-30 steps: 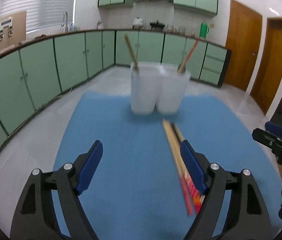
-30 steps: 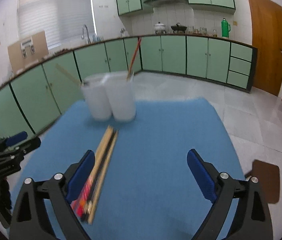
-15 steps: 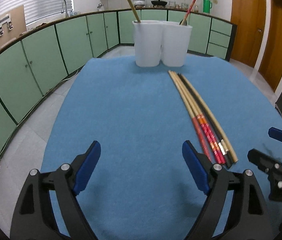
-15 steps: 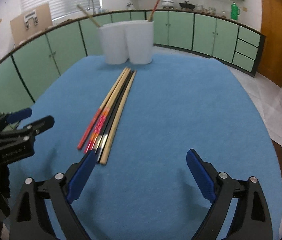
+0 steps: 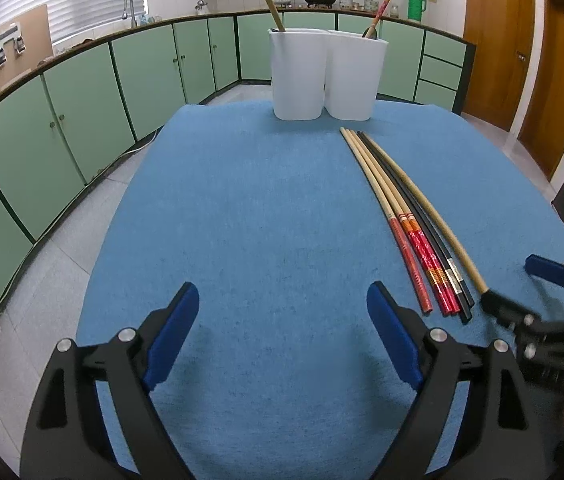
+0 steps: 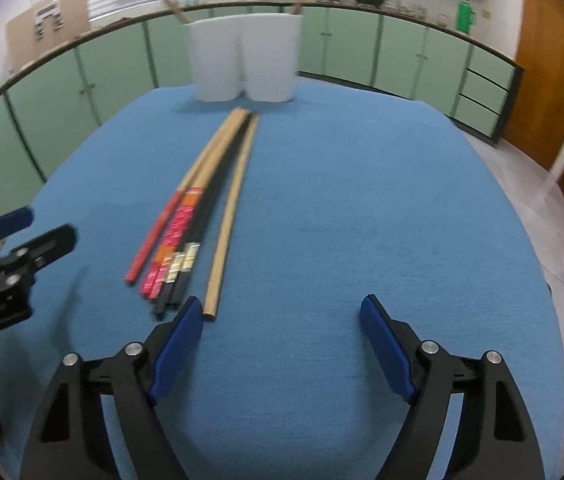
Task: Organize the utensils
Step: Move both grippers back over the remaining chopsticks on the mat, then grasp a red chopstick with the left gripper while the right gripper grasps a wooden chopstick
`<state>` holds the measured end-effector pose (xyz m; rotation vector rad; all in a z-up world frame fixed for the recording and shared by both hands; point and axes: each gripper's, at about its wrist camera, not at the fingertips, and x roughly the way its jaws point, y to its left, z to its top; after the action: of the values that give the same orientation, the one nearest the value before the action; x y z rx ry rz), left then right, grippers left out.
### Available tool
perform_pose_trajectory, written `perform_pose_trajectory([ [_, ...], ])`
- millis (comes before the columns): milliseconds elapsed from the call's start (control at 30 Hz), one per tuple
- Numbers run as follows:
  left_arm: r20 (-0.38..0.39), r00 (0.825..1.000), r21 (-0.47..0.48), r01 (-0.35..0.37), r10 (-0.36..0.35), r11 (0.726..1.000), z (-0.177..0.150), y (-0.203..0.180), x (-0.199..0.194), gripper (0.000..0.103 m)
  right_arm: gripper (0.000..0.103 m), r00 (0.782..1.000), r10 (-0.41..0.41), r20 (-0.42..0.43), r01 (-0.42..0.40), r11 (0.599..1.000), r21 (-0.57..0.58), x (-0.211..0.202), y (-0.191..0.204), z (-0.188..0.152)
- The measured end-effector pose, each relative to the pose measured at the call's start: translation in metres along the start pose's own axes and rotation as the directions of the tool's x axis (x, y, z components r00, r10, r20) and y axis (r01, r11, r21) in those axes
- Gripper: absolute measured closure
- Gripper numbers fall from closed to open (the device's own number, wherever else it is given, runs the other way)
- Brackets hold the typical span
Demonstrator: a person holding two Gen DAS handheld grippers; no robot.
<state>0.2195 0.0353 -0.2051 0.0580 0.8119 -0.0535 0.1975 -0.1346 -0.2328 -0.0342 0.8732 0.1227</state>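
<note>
Several chopsticks [image 5: 405, 216] lie side by side on the blue cloth: wooden, red-ended, black and a plain wooden one; they also show in the right wrist view [image 6: 198, 216]. Two white holders [image 5: 325, 74] stand at the far edge, each with one utensil in it; they also show in the right wrist view [image 6: 242, 64]. My left gripper [image 5: 282, 336] is open and empty, low over the cloth, left of the chopsticks' near ends. My right gripper [image 6: 282, 344] is open and empty, its left finger [image 6: 178, 336] just short of the plain wooden chopstick's near end [image 6: 210, 312].
The blue cloth [image 5: 242, 220] covers a rounded table. Green kitchen cabinets [image 5: 82, 100] curve behind it, and wooden doors [image 5: 521, 48] stand at the right. The right gripper shows at the right edge of the left wrist view [image 5: 521, 304].
Both grippers have dropped lower and pulled back toward the near edge of the table. The right gripper has come closer to the chopsticks' near ends. The chopsticks have not moved.
</note>
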Motion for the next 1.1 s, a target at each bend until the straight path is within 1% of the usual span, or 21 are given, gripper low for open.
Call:
perform_pose_trajectory([
  [100, -0.001, 1.000, 0.003, 0.000, 0.000, 1.000, 0.000, -0.001, 0.000, 0.019, 0.025, 1.000, 0.009, 0.007, -0.009, 1.000, 0.012, -0.003, -0.006, 0.000],
  [167, -0.004, 1.000, 0.002, 0.000, 0.000, 1.000, 0.001, -0.002, 0.001, 0.019, 0.027, 0.999, 0.044, 0.012, -0.044, 0.999, -0.002, -0.006, -0.001, 0.000],
  [200, -0.005, 1.000, 0.001, 0.001, -0.001, 1.000, 0.000, -0.003, 0.001, 0.019, 0.032, 0.998, 0.057, 0.007, -0.057, 0.998, -0.013, -0.005, 0.002, 0.000],
  [233, -0.007, 1.000, 0.002, 0.004, -0.004, 1.000, 0.000, -0.004, 0.001, 0.019, 0.040, 0.998, 0.065, 0.003, -0.065, 0.998, -0.021, -0.003, 0.005, 0.000],
  [300, -0.007, 1.000, 0.007, 0.011, -0.011, 1.000, 0.000, -0.005, 0.000, 0.019, 0.047, 0.998, 0.060, 0.005, -0.060, 0.998, -0.037, -0.001, 0.012, -0.001],
  [333, -0.007, 1.000, 0.012, 0.014, -0.014, 1.000, -0.001, -0.006, 0.000, 0.019, 0.056, 0.998, 0.067, 0.008, -0.066, 0.997, -0.042, 0.000, 0.013, -0.001],
  [367, -0.009, 1.000, 0.017, 0.020, -0.020, 1.000, -0.001, -0.009, 0.000, 0.019, 0.062, 0.997, 0.077, 0.010, -0.077, 0.996, -0.042, 0.000, 0.013, 0.000],
  [400, -0.012, 1.000, 0.018, 0.028, -0.027, 0.999, -0.001, -0.010, 0.000, 0.019, 0.074, 0.996, 0.084, 0.011, -0.083, 0.996, -0.038, 0.000, 0.012, 0.001],
  [433, -0.017, 0.999, 0.018, 0.040, -0.040, 0.999, -0.001, -0.013, 0.001, 0.019, 0.083, 0.996, 0.086, 0.012, -0.086, 0.996, -0.033, 0.001, 0.010, 0.001],
  [533, -0.032, 0.997, 0.015, 0.070, -0.069, 0.997, -0.001, -0.022, 0.005, 0.019, 0.096, 0.995, 0.098, 0.012, -0.098, 0.995, -0.024, 0.000, 0.002, 0.002],
  [667, -0.053, 0.994, 0.020, 0.101, -0.099, 0.995, -0.003, -0.035, 0.011, 0.019, 0.096, 0.997, 0.074, 0.015, -0.074, 0.997, -0.017, -0.001, -0.009, 0.002],
  [800, -0.086, 0.993, 0.027, 0.088, -0.085, 0.996, -0.004, -0.047, 0.020, 0.019, 0.096, 0.997, 0.077, 0.016, -0.077, 0.997, -0.010, -0.001, -0.015, 0.002],
  [867, -0.095, 0.991, 0.020, 0.095, -0.093, 0.995, -0.004, -0.049, 0.024, 0.019, 0.096, 0.997, 0.081, 0.018, -0.081, 0.997, -0.010, 0.000, -0.016, 0.002],
  [1000, -0.105, 0.992, 0.037, 0.072, -0.068, 0.997, -0.002, -0.055, 0.027, 0.019, 0.096, 0.996, 0.088, 0.019, -0.088, 0.996, -0.005, 0.001, -0.017, 0.002],
  [1033, -0.105, 0.993, 0.037, 0.066, -0.062, 0.997, -0.001, -0.056, 0.028, 0.020, 0.096, 0.996, 0.091, 0.019, -0.091, 0.996, -0.003, 0.001, -0.017, 0.002],
  [1100, -0.103, 0.993, 0.029, 0.055, -0.052, 0.998, 0.001, -0.055, 0.029, 0.025, 0.096, 0.995, 0.095, 0.020, -0.095, 0.995, 0.000, 0.002, -0.017, 0.002],
])
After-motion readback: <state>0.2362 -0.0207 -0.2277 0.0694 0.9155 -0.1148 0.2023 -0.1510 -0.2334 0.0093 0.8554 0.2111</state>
